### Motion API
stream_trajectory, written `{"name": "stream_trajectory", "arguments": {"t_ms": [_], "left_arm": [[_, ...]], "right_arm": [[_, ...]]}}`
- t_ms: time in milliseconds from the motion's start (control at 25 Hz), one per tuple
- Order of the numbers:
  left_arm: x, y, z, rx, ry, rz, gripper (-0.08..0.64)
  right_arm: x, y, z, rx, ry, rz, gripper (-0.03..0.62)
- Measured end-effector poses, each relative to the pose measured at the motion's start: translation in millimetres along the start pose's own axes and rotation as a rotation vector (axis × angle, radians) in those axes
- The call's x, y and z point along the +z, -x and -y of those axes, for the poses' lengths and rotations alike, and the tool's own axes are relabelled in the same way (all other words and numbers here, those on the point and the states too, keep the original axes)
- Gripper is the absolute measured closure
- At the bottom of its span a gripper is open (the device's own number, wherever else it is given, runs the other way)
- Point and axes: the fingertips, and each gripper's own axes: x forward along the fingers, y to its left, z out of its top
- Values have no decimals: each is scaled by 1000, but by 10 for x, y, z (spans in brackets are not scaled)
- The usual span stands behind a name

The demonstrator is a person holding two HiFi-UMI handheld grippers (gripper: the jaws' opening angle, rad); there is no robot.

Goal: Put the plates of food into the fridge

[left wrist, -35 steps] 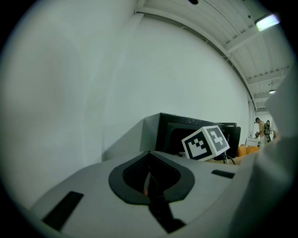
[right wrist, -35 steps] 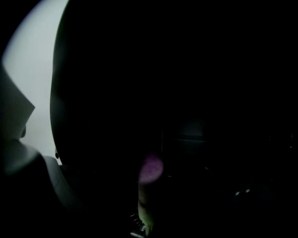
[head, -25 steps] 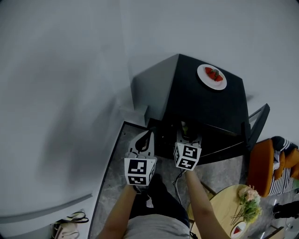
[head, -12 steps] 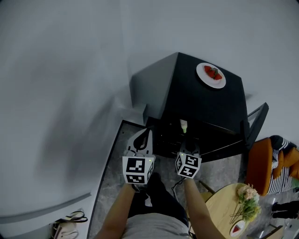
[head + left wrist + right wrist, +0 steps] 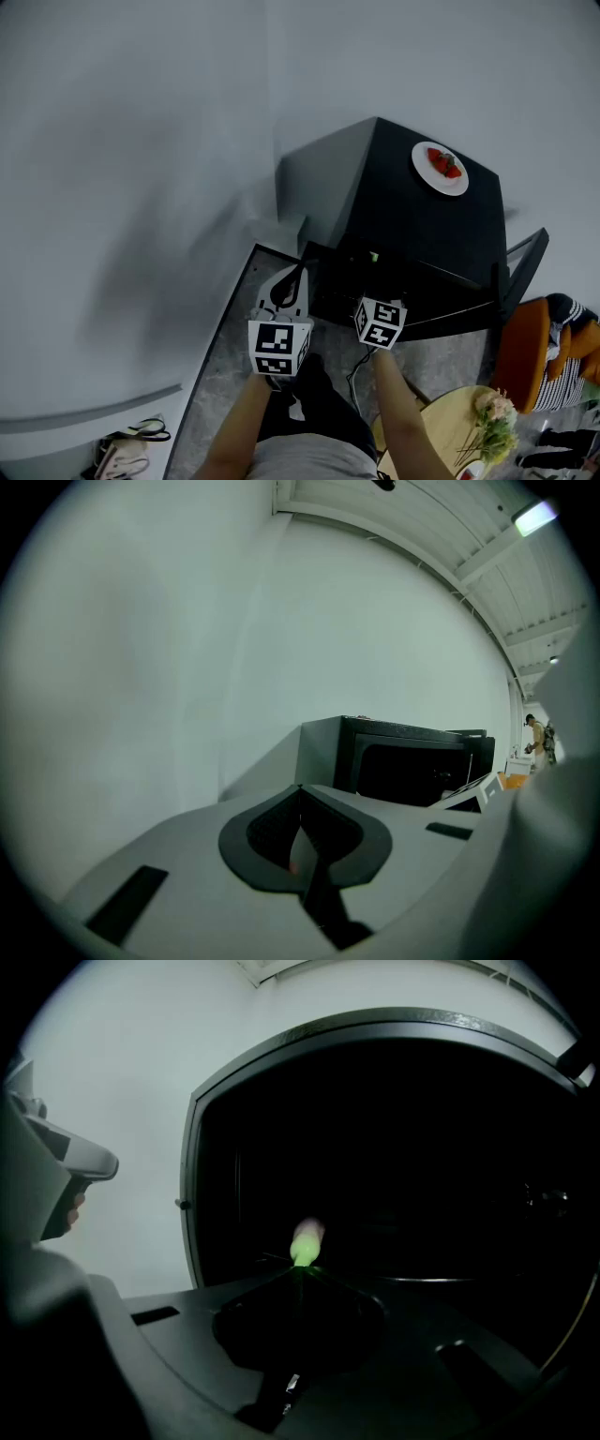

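Note:
A white plate of red food (image 5: 440, 168) lies on top of the small black fridge (image 5: 422, 225), whose door (image 5: 522, 267) stands open to the right. My right gripper (image 5: 373, 269) points into the dark opening (image 5: 422, 1166) with its jaws shut and nothing gripped. A small pale green thing (image 5: 306, 1241) shows just past its tips; I cannot tell what it is. My left gripper (image 5: 300, 270) is shut and empty, held left of the fridge (image 5: 412, 761) and level with its front.
A round wooden table (image 5: 441, 412) with flowers (image 5: 495, 417) and an orange chair (image 5: 523, 342) stand at the lower right. The grey wall fills the left. The left gripper's body (image 5: 56, 1166) shows in the right gripper view. A person (image 5: 536, 738) stands far off.
The right gripper's jaws, open a second ago, have shut, and that hand has sunk a little before the fridge opening. The left gripper has stayed put.

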Motion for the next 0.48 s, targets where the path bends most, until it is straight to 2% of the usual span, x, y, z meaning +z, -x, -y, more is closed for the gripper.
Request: {"name": "stream_trajectory", "arguments": {"t_ms": [280, 480], "left_arm": [[-1, 40, -116, 33, 1, 0, 551], [31, 43, -147, 43, -3, 8, 551]], "right_arm": [[138, -256, -74, 20, 7, 5, 580], [147, -247, -56, 22, -44, 12, 580]]}}
